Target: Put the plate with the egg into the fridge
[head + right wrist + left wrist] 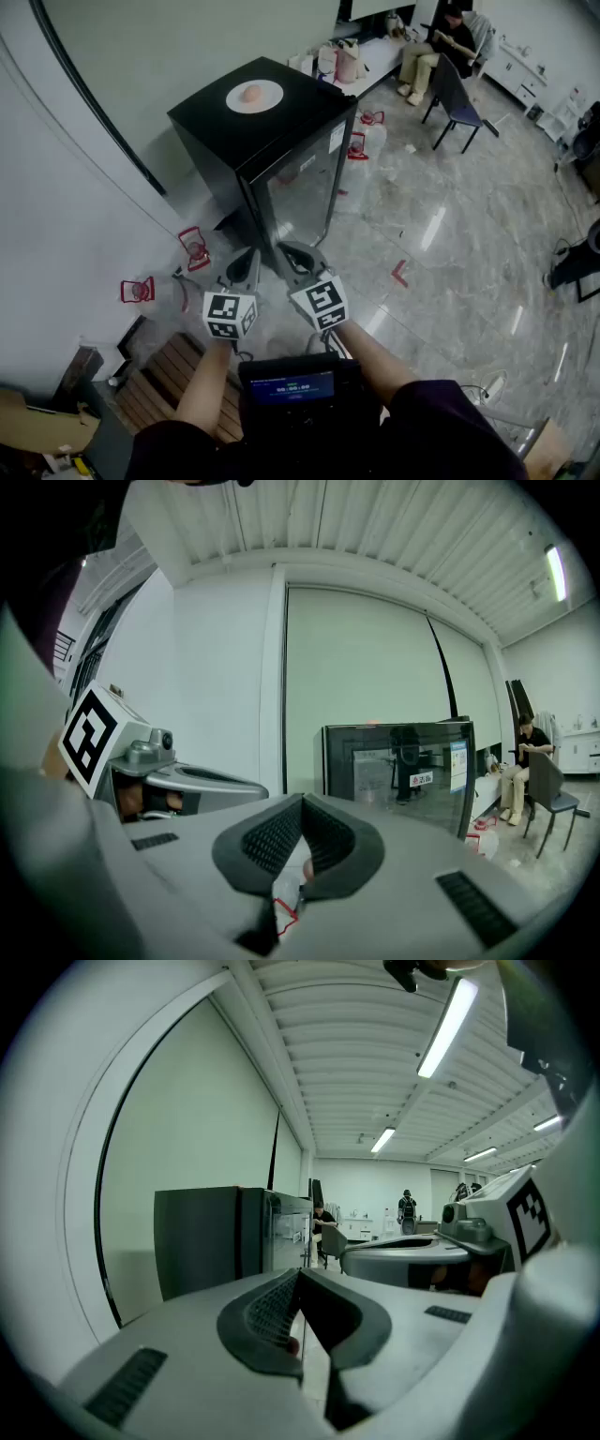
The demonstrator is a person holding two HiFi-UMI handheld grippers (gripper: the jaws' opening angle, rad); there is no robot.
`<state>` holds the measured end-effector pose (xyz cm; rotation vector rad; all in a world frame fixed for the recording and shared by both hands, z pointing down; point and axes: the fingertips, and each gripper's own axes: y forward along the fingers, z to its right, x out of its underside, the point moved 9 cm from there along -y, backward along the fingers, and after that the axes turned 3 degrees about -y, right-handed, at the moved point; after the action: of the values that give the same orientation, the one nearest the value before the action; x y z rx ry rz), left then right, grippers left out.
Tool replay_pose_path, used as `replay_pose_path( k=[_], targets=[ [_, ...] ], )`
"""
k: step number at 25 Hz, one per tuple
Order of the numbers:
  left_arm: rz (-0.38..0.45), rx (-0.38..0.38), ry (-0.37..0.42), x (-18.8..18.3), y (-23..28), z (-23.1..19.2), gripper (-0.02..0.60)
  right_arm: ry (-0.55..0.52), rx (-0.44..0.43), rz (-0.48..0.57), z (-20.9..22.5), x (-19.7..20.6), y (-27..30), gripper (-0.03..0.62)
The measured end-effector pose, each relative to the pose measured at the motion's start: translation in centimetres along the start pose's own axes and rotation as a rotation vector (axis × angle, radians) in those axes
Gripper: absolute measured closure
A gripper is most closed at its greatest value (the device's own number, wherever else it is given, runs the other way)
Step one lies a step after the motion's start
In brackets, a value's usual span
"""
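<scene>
In the head view, a black fridge [246, 141] is seen standing against the wall on the grey floor [450, 234], its glass door closed. The plate [270, 97] is set on the fridge's top, and the egg [253, 93] lies on the middle of it. The left gripper [246, 267] and the right gripper [291, 255] are held side by side, near each other, in front of the fridge and well apart from the plate. A person [433, 45] is seated on a chair at the far side of the room.

In the left gripper view, the fingers [267, 1312] are brought together at their tips and nothing is held between them. The fridge is seen ahead to the left, and the right gripper close by on the right.

In the right gripper view, the fingers [272, 841] are likewise closed tip to tip, with nothing gripped. The fridge's glass door is faced ahead.
</scene>
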<state>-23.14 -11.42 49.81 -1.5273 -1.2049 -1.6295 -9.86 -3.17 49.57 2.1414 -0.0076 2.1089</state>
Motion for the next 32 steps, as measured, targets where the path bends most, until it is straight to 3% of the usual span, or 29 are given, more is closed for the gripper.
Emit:
replay_pose_path(
  k=[7, 11, 17, 20, 25, 32],
  targets=[
    [-0.016, -0.01, -0.011, 0.7, 0.4, -0.6, 0.572, -0.004, 0.004, 0.003, 0.3, 0.0, 0.6, 0.586],
    [-0.03, -0.021, -0.019, 1.3, 0.4, -1.0, 0.572, 0.067, 0.02, -0.012, 0.5, 0.7, 0.8, 0.585],
    [-0.054, 0.012, 0.018, 2.7, 0.8, -2.7, 0.572, 0.145, 0.144, -0.12, 0.8, 3.6, 2.5, 0.582],
    [-0.053, 0.076, 0.053, 3.5, 2.0, -4.2, 0.572, 0.152, 0.207, -0.174, 0.4, 5.4, 4.5, 0.575],
    [-0.067, 0.188, 0.084, 4.4, 5.0, -8.6, 0.572, 0.136, 0.311, -0.238, -0.7, 7.2, 10.1, 0.513],
    [-0.099, 0.304, 0.09, 6.5, 7.2, -14.6, 0.572, 0.086, 0.562, -0.289, -0.9, 9.2, 15.9, 0.513]
  ],
)
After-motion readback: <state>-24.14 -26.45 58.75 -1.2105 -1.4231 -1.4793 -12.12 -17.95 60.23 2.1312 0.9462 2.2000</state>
